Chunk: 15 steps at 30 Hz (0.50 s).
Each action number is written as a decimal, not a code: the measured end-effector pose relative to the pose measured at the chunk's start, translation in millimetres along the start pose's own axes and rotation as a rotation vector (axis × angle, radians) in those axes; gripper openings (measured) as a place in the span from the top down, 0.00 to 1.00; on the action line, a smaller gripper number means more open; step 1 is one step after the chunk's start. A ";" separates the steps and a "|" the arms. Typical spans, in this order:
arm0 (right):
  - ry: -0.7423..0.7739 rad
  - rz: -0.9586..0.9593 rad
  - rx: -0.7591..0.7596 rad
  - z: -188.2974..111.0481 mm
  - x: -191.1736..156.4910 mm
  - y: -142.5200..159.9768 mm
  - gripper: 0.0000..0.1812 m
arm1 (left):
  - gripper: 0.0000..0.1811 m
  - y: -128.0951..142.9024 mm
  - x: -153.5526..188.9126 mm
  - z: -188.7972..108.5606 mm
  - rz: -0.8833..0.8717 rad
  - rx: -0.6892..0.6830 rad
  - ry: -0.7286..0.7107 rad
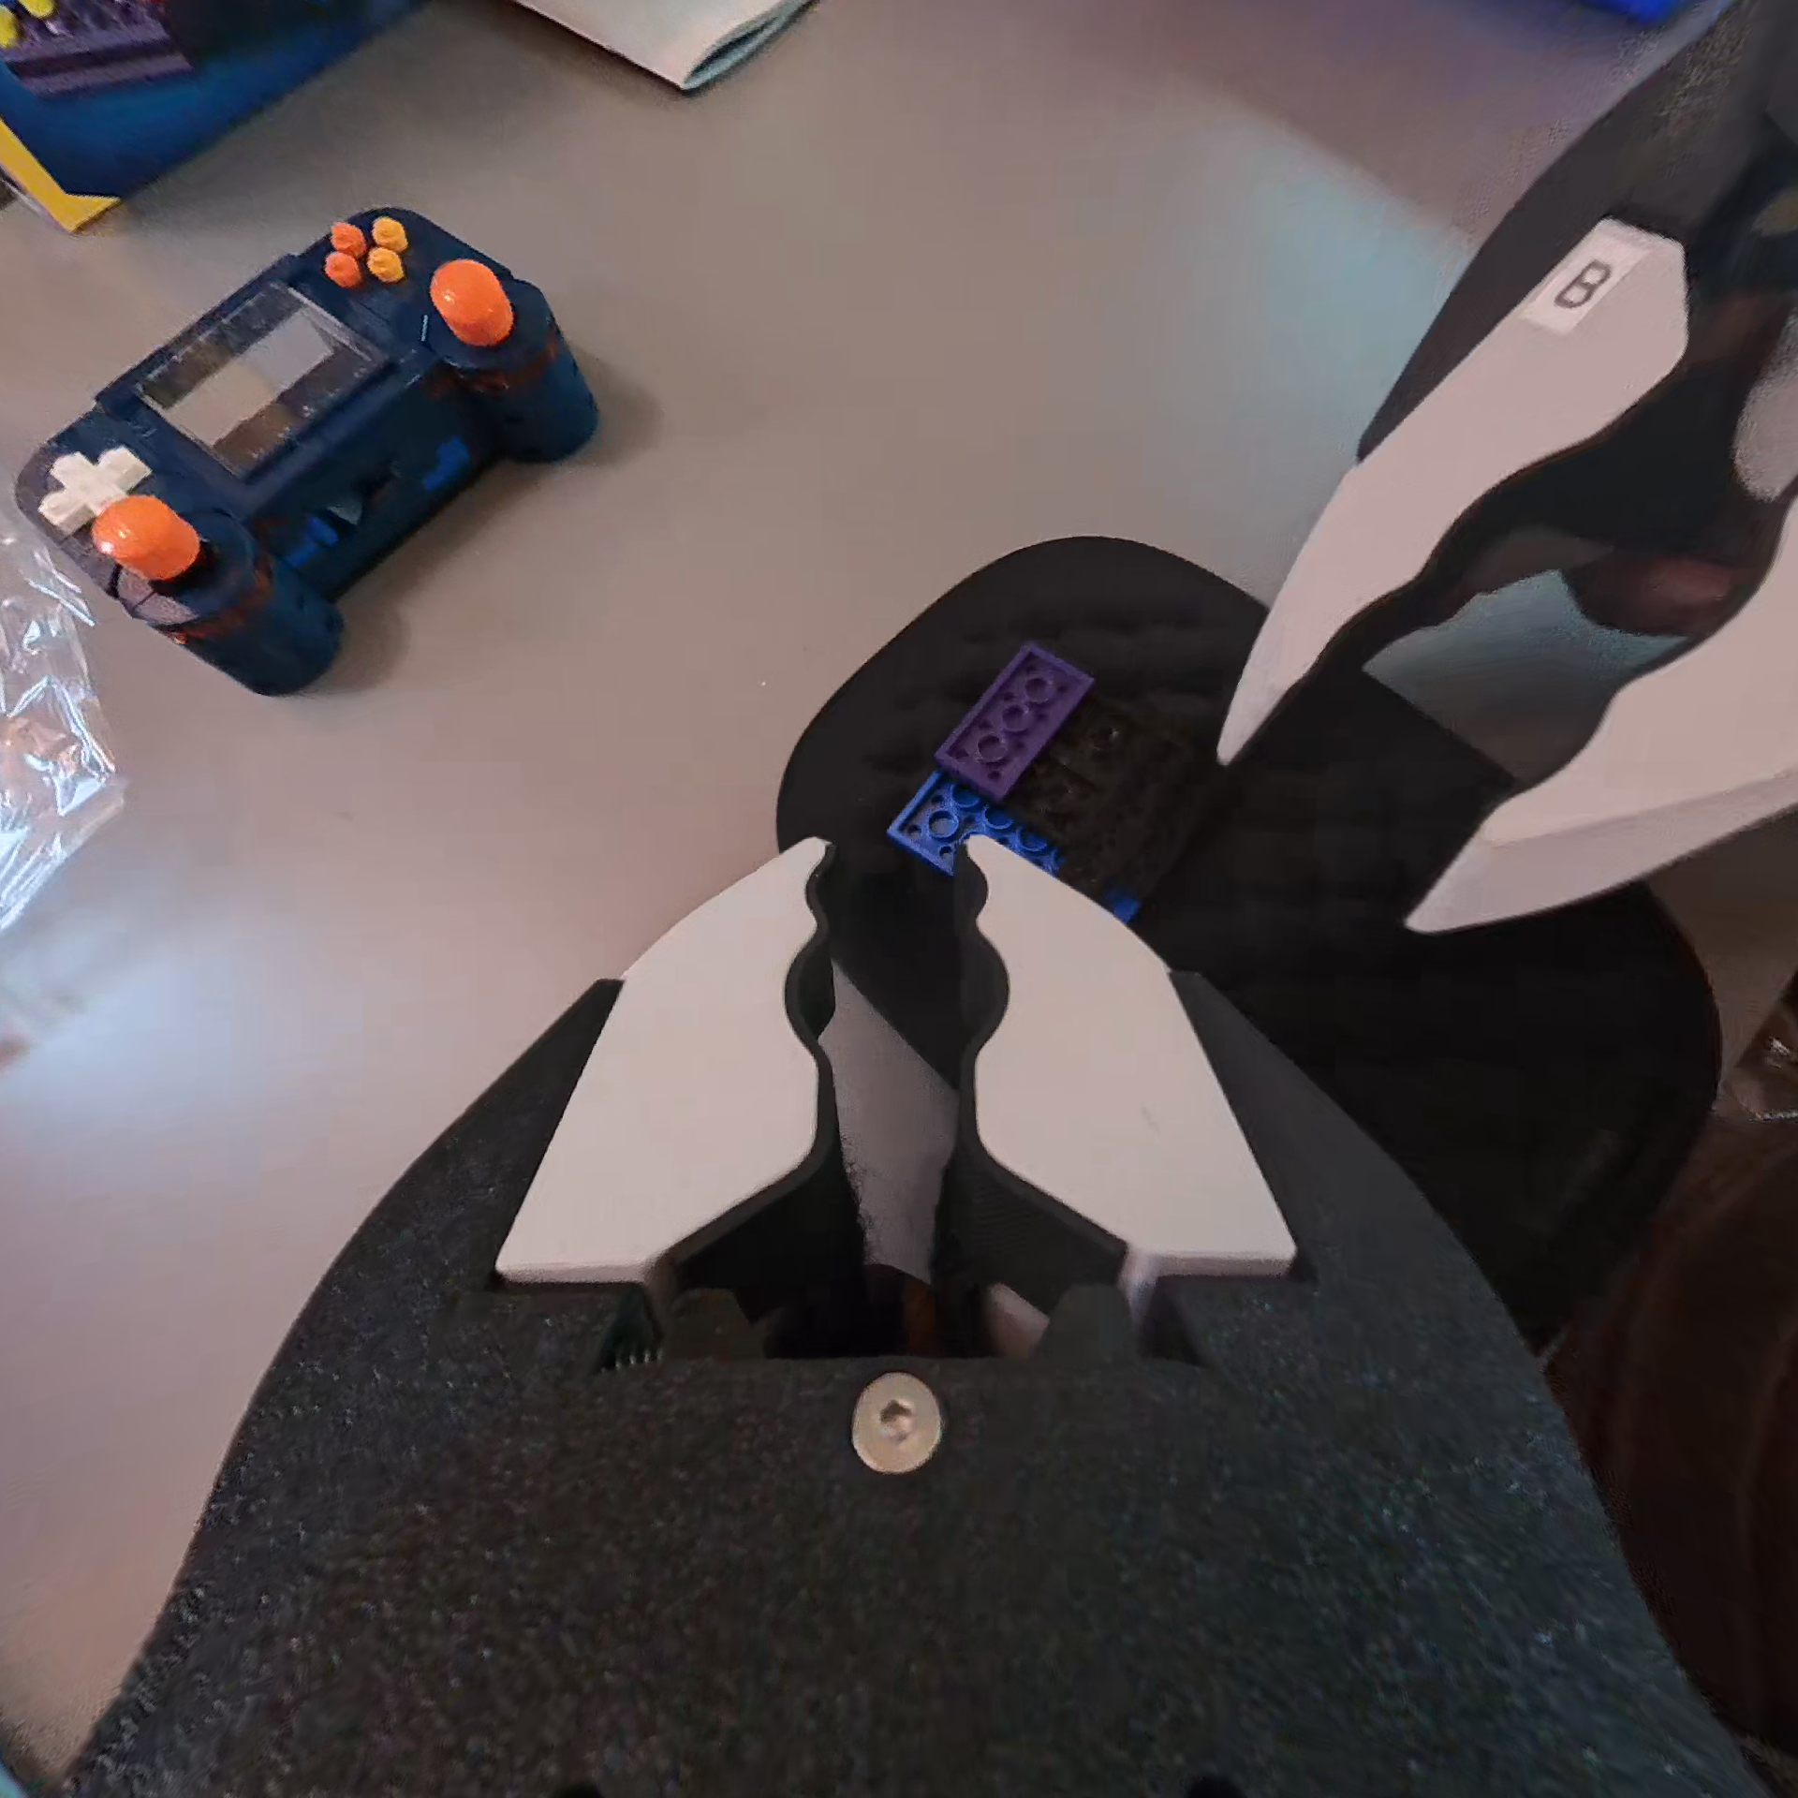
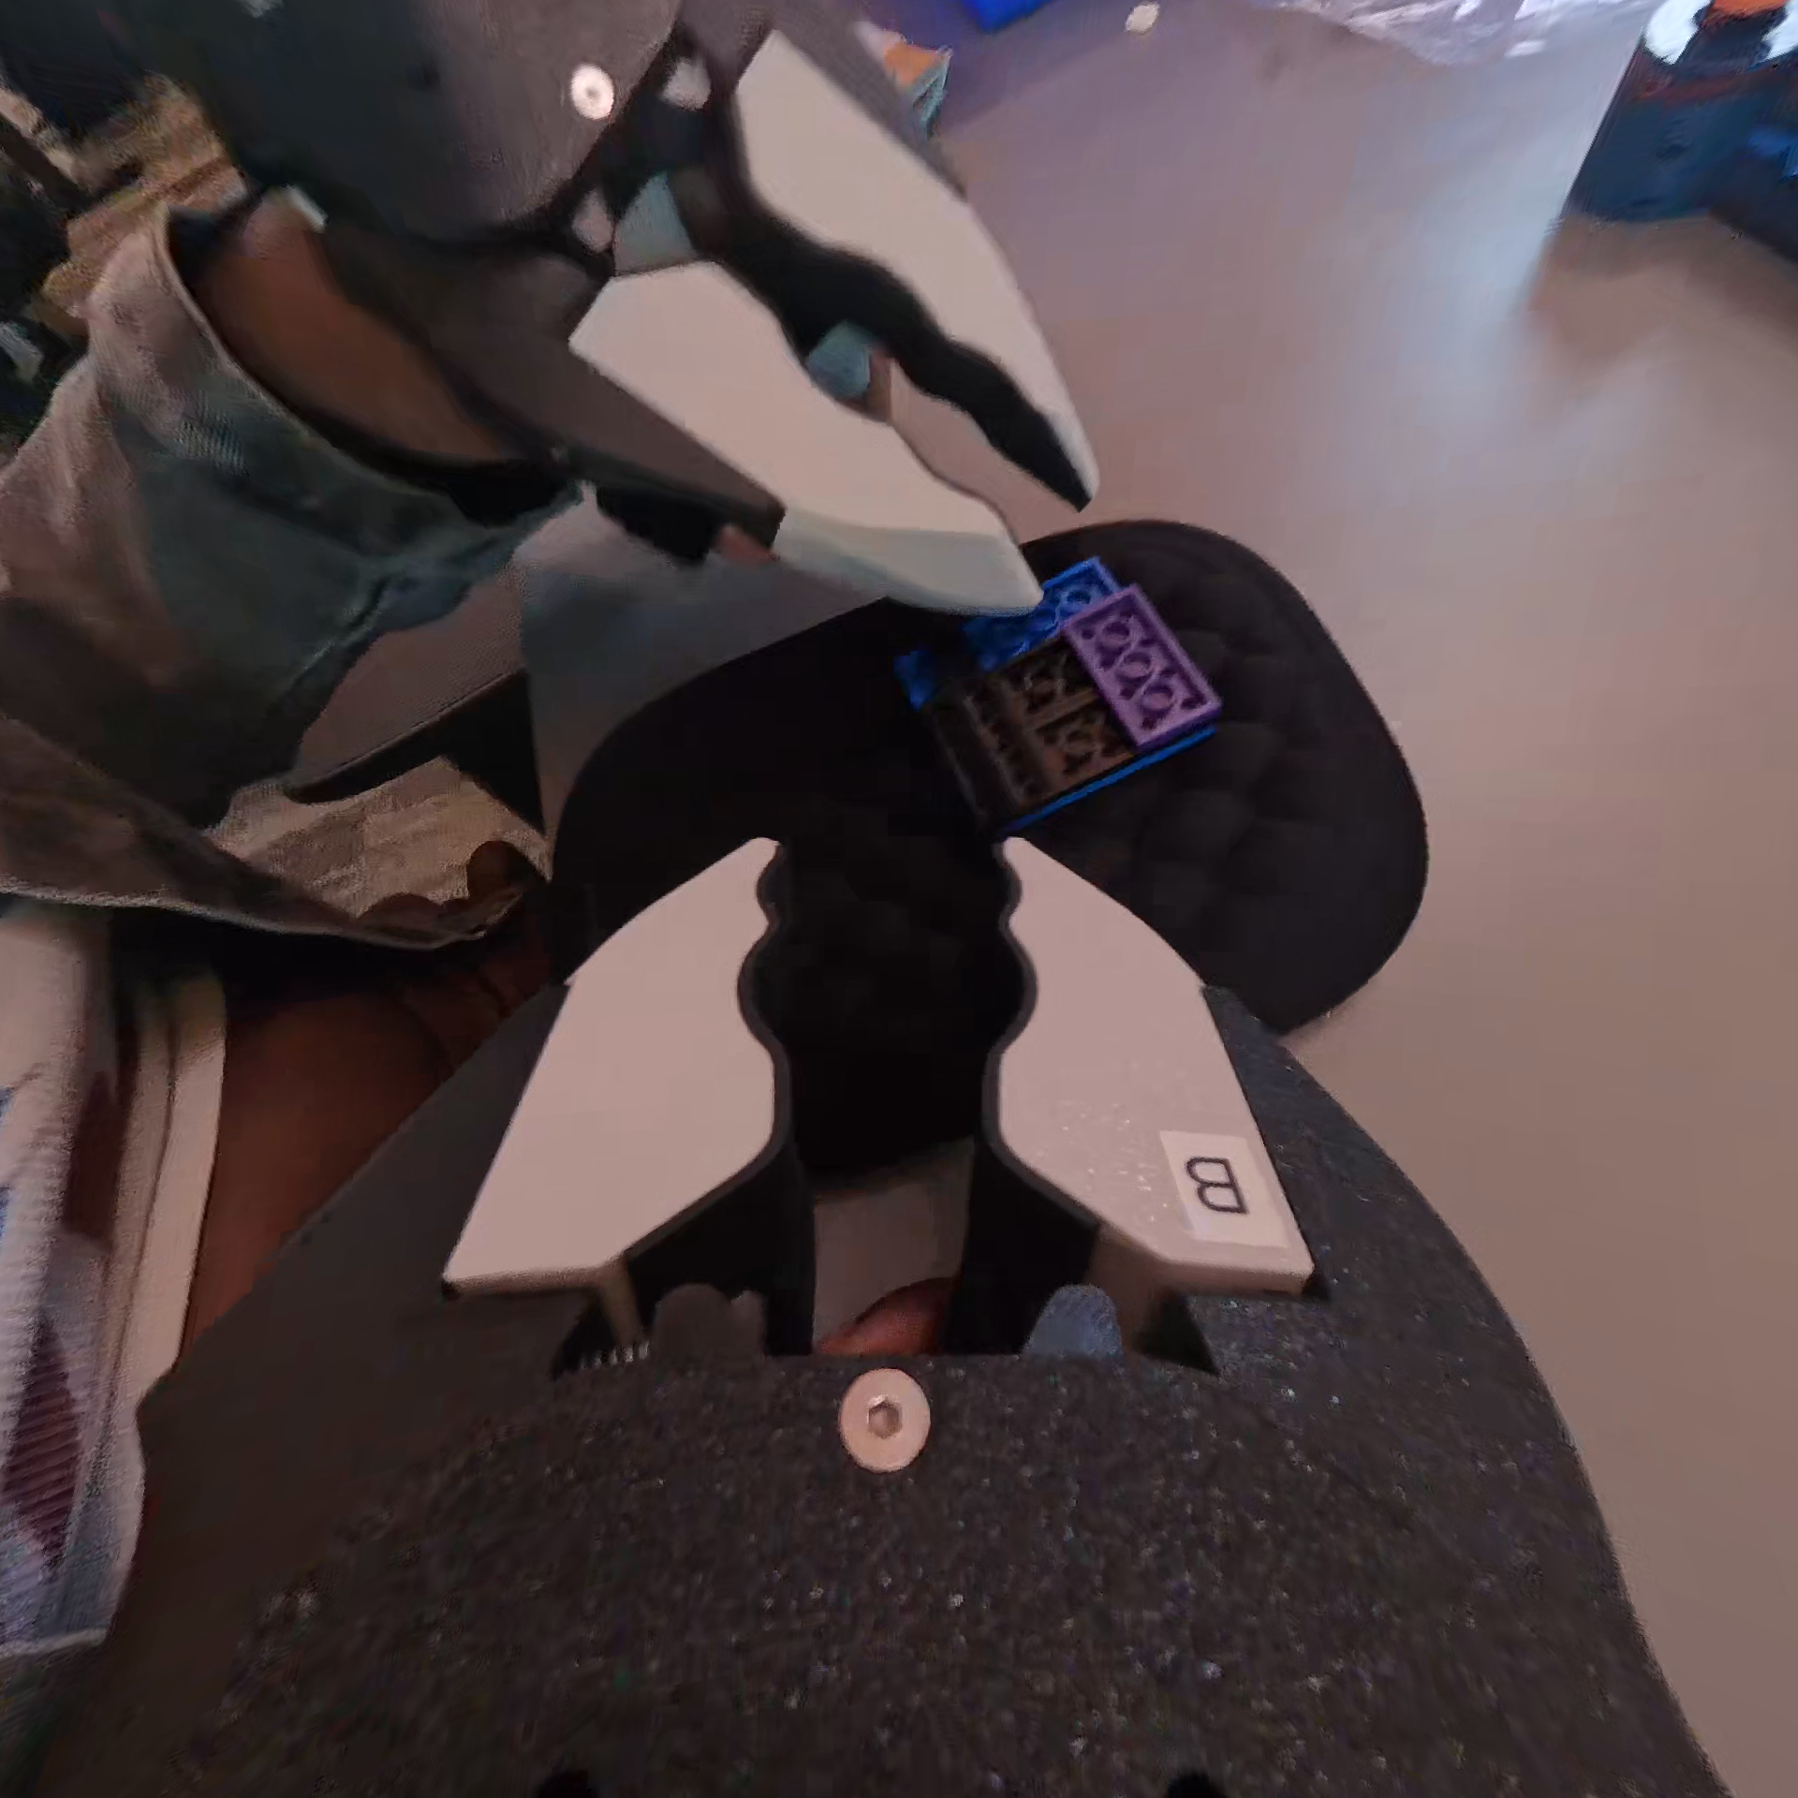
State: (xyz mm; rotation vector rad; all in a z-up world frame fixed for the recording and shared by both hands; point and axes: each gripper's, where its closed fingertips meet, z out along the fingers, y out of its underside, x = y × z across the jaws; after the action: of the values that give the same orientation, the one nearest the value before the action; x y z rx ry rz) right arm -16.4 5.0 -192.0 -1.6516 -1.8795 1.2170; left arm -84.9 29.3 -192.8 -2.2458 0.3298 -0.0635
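Left wrist view: my left gripper [image 1: 900, 846], slightly spread, hovers at the brick stack [image 1: 1031, 778] on the black mat [image 1: 1362, 973]; my right gripper [image 2: 890, 851] gapes empty.

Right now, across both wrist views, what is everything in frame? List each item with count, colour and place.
Black textured pad: one, on the grey table, under both grippers.
Small brick stack: one, purple plate over black and blue plates, on the pad.
Brick-built game controller: one, dark blue with orange sticks, far left.
Clear plastic bag: one, left edge.
Blue box: one, top left corner.
Left gripper: grey fingers slightly apart, tips at the blue plate.
Right gripper: open, above the pad.
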 end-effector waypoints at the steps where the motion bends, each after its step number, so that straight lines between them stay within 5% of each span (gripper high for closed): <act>1: 0.011 -0.006 -0.021 -3.3 1.5 1.6 0.76 | 0.89 -1.5 0.0 -1.6 0.008 -0.005 0.008; 7: 0.033 -0.199 -0.064 -27.0 30.5 -30.7 0.78 | 0.88 -18.3 23.3 -21.4 -0.002 0.117 0.126; 15: -0.161 -0.403 -0.476 15.3 49.2 -29.8 0.83 | 0.95 -5.5 27.4 3.7 -0.095 0.022 0.155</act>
State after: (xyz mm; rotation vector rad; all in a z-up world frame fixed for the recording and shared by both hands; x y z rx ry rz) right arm -58.7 46.8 -190.4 -1.2977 -2.5976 0.7947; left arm -56.7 28.4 -192.8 -2.2385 0.3038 -0.2915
